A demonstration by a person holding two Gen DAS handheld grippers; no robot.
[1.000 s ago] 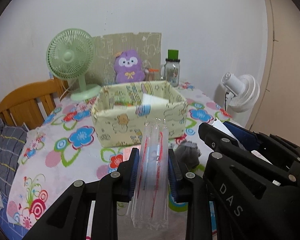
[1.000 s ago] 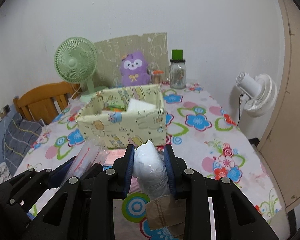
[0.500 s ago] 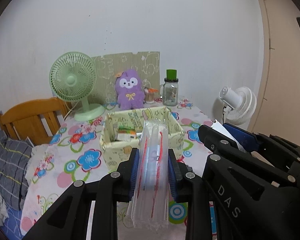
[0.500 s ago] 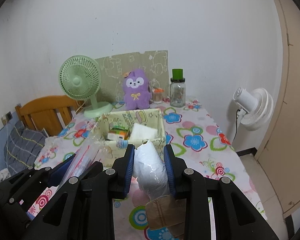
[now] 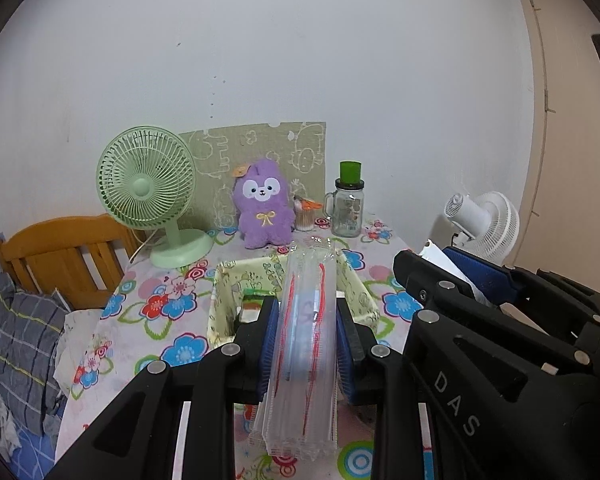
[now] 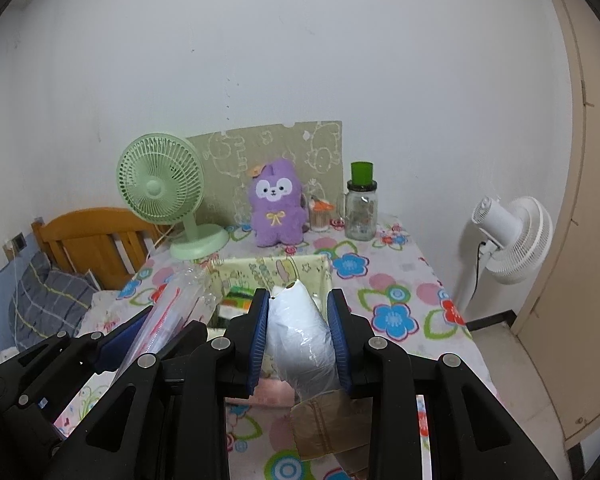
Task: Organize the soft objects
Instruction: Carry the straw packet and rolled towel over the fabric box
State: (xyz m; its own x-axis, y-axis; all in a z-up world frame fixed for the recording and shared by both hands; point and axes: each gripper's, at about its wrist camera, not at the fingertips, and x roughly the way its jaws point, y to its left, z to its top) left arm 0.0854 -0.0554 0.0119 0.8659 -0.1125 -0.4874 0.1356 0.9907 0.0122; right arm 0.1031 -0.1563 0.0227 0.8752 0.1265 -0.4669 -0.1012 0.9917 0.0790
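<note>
Change since a second earlier: both grippers had risen and drawn back from the yellow fabric box (image 5: 364,300), which sat lower and smaller in each view, with more wall showing above.

Left gripper (image 5: 306,344): held level above the near table edge, blue pads closed on a clear plastic packet with red lines (image 5: 304,360), which stood upright between them and covered the middle of the box.

Right gripper (image 6: 298,336): alongside on the right, pads closed on a white plastic-wrapped bundle (image 6: 300,340); a tan piece (image 6: 324,424) hung below it.

Yellow fabric box: on the floral tablecloth (image 6: 388,280), just beyond both grippers, holding a green-and-orange carton (image 6: 236,300).

Back of table: purple plush toy (image 5: 262,204) upright against a patterned board (image 5: 256,148); green desk fan (image 5: 148,192) to its left; glass jar with green lid (image 5: 348,204) to its right.

Surroundings: white fan (image 6: 512,236) off the table's right; wooden chair (image 5: 60,256) and grey plaid cloth (image 5: 16,344) on the left.
</note>
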